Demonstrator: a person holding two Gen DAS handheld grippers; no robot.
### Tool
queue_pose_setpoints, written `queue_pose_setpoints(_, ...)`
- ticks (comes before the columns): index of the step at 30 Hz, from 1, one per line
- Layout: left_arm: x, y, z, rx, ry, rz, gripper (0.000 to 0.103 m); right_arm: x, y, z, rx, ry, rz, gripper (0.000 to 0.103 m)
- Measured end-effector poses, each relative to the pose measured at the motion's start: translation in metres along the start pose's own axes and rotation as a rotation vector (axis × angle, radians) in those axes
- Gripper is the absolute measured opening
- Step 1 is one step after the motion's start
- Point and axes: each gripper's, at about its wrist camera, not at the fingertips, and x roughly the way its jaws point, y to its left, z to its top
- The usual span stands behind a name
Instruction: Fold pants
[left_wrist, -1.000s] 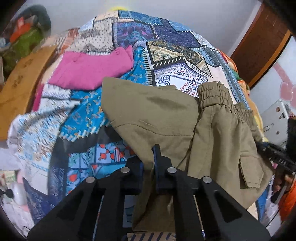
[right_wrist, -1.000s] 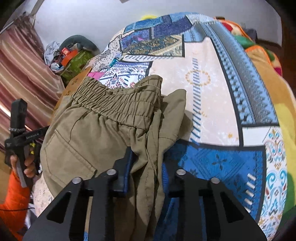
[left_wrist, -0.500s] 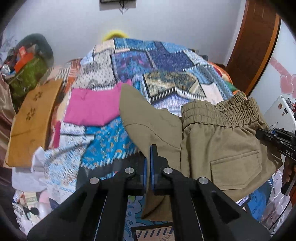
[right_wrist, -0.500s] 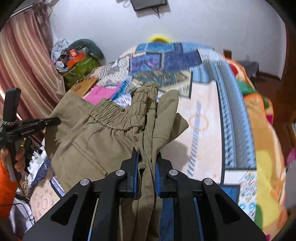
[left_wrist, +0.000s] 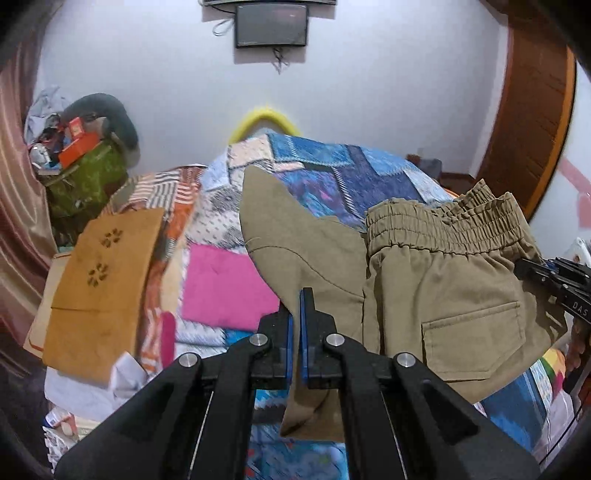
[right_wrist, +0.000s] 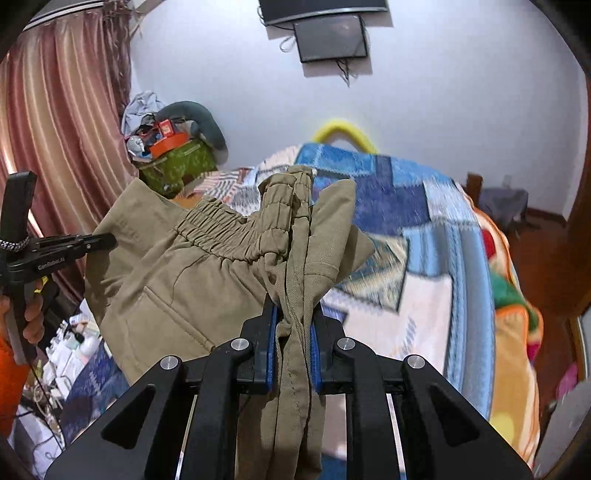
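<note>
— Two grippers, both clamped on the olive pants (left_wrist: 436, 295)?
— Yes. Left gripper (left_wrist: 295, 314) closed to a thin slit, pinching one flat fold of cloth. Right gripper (right_wrist: 291, 321) closed around a thick bunched edge, near the elastic waistband (right_wrist: 229, 236).
— And where the pants?
— Hanging in the air between both grippers, above the patchwork bedspread (right_wrist: 424, 229). Beyond the left gripper, lying on the bed, a pink cloth (left_wrist: 225, 288).

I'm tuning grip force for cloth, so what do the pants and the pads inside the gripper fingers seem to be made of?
The pants look like matte olive woven cotton twill: faint diagonal weave, stitched seams, a gathered elastic waistband.

The pads look like blue rubber or foam, though which is unclear; they line black, probably plastic fingers. Both the left gripper and right gripper are clamped on the fabric.
</note>
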Motion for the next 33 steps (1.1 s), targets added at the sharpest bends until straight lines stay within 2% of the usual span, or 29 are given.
queue_pose_setpoints(8, 0.047, 0.056, 0.031, -0.037, -0.004, 0.103, 0.003, 0.064, 0.026, 0.044, -0.056, -0.013, 0.026, 0.013)
queue_pose_setpoints(15, 0.117, 0.110, 0.040, -0.094, 0.044, 0.174, 0.003, 0.131, 0.049, 0.063, -0.079, 0.009, 0.044, 0.013)
queue_pose_setpoints(24, 0.202, 0.158, 0.019, -0.140, 0.149, 0.211, 0.003, 0.213, 0.061, 0.055, -0.077, 0.104, 0.046, 0.013)
queue_pose_setpoints(29, 0.239, 0.172, -0.004, -0.171, 0.232, 0.194, 0.004, 0.243, 0.061, 0.040, -0.079, 0.202, 0.043, 0.013)
queue_pose_setpoints(33, 0.261, 0.183, -0.026, -0.182, 0.310, 0.227, 0.006, 0.257, 0.052, 0.023, -0.085, 0.264, 0.024, 0.015)
